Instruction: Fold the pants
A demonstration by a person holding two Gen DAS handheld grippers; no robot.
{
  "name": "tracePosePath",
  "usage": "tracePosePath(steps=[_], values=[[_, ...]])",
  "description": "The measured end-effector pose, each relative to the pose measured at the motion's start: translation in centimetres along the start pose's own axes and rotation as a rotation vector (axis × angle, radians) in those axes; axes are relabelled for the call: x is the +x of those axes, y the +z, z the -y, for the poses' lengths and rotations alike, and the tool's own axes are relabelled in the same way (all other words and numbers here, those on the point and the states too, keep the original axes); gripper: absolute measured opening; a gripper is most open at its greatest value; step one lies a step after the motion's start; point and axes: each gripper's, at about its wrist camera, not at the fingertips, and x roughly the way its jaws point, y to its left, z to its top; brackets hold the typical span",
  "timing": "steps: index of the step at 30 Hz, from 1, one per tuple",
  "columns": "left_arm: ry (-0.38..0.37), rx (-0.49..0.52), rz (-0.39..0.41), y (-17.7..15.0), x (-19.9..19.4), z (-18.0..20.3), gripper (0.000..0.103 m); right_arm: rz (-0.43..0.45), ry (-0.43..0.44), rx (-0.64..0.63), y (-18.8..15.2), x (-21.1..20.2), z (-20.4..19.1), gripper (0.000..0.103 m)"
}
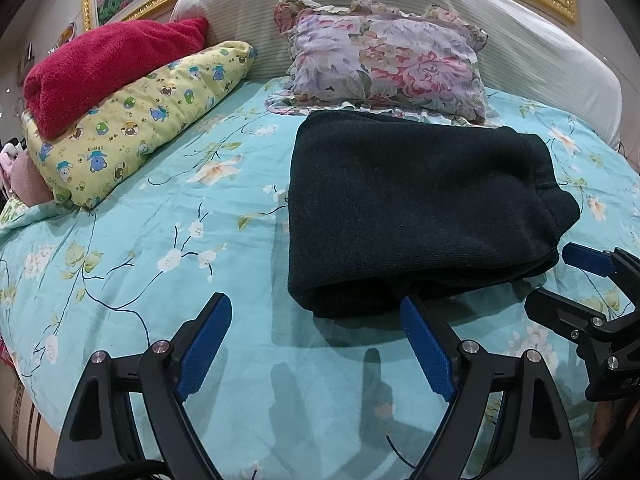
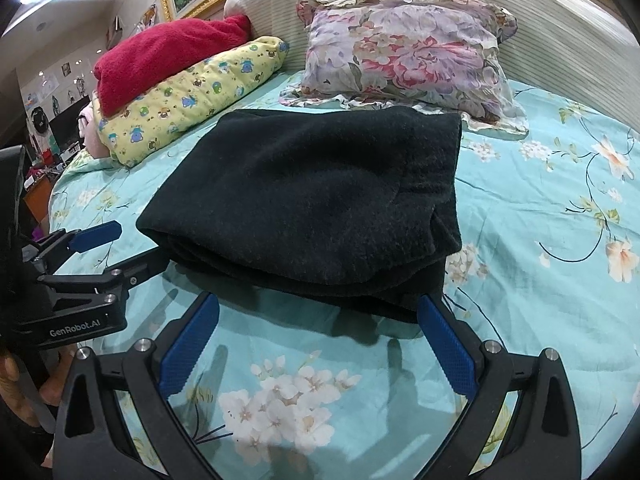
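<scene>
The black pants lie folded into a thick rectangular bundle on the teal floral bed sheet. The right wrist view shows the same pants with stacked layers along their near edge. My left gripper is open just in front of the bundle's near left corner, its right fingertip at the fabric edge. My right gripper is open before the near right corner, holding nothing. Each gripper shows in the other's view: the right gripper and the left gripper, both open beside the bundle.
Behind the pants, a floral pillow leans on the white padded headboard. A yellow cartoon-print quilt with a red blanket on top lies at the far left. A hand holds the left gripper's handle.
</scene>
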Motion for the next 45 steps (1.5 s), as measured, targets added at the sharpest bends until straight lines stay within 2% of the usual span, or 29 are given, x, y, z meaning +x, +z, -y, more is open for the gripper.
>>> tracePosePath(steps=[45], values=[[-0.010,0.011,-0.013,0.0,1.0,0.6,0.087,0.011,0.020,0.012,0.5,0.1,-0.1,0.100]])
